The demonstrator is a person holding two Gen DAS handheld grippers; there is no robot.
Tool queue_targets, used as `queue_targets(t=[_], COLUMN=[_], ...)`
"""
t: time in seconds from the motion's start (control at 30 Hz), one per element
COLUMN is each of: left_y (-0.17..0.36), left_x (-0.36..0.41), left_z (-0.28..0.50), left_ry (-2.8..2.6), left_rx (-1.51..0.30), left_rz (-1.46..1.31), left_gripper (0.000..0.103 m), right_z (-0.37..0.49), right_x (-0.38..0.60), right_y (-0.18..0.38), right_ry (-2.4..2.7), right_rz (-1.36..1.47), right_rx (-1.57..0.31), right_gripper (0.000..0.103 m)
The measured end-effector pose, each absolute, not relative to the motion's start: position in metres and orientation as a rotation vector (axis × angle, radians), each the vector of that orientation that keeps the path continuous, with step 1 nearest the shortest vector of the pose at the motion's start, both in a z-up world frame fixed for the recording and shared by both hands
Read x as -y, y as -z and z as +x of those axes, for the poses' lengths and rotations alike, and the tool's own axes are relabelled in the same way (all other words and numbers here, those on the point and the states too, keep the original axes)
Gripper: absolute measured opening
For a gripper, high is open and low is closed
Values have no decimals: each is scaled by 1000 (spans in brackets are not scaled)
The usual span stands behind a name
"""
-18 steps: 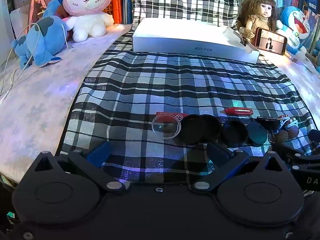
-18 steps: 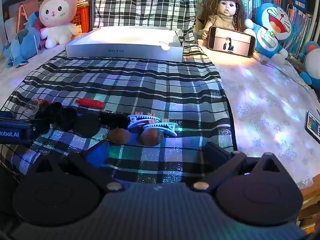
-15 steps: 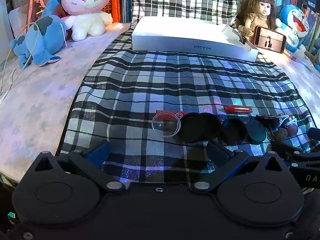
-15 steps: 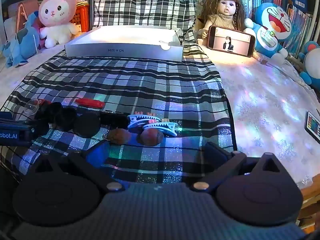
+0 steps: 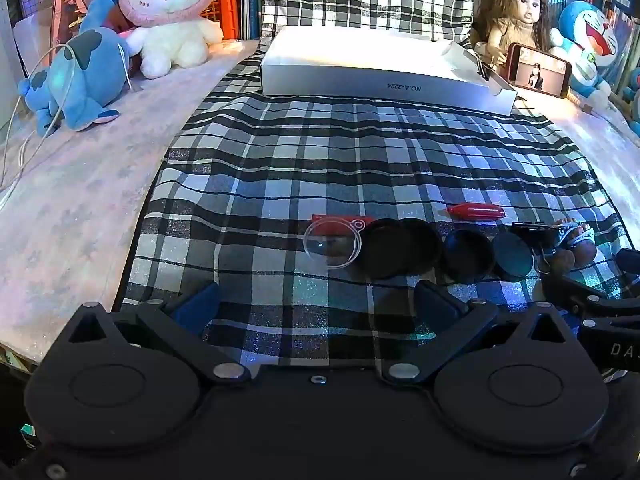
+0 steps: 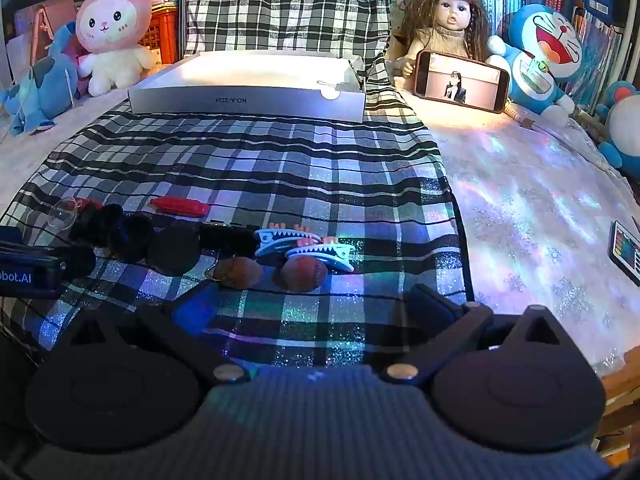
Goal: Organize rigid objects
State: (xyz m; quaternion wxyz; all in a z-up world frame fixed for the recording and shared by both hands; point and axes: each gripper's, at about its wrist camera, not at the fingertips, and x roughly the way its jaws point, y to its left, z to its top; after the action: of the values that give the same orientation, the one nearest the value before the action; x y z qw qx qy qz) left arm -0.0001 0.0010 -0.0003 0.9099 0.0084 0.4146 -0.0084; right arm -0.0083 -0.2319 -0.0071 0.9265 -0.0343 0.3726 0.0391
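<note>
A row of small objects lies across the near part of the plaid cloth (image 5: 320, 152). From the left: a clear round lens (image 5: 332, 243), several black round caps (image 5: 400, 246), a red pen-like piece (image 5: 476, 211), a black clip (image 6: 228, 236), two white hair clips (image 6: 304, 245) and two brown nut-like pieces (image 6: 304, 274). A white shallow box (image 5: 384, 65) stands at the cloth's far end. My left gripper (image 5: 316, 304) stands open just short of the lens and caps, holding nothing. My right gripper (image 6: 310, 308) is open in front of the brown pieces, with nothing between its fingers.
Plush toys (image 5: 172, 12) sit at the back left. At the back right a doll (image 6: 444, 24) holds a phone (image 6: 460, 80), beside a blue plush (image 6: 544, 52). A small card (image 6: 626, 250) lies at the right edge. Pale sparkly cover (image 5: 72, 200) flanks the cloth.
</note>
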Motion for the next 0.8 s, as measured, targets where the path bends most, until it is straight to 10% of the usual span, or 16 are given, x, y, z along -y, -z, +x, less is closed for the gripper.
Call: queue_targets(t=[0.8], left_y=[-1], left_x=[0], left_z=[0], left_ry=[19], left_rx=[-858], left_rz=[17], left_gripper=[103], right_z=[-8], right_x=[232], right_y=[7], right_ry=[-78], right_rz=[-70], right_rx=[-768], right_gripper=[103])
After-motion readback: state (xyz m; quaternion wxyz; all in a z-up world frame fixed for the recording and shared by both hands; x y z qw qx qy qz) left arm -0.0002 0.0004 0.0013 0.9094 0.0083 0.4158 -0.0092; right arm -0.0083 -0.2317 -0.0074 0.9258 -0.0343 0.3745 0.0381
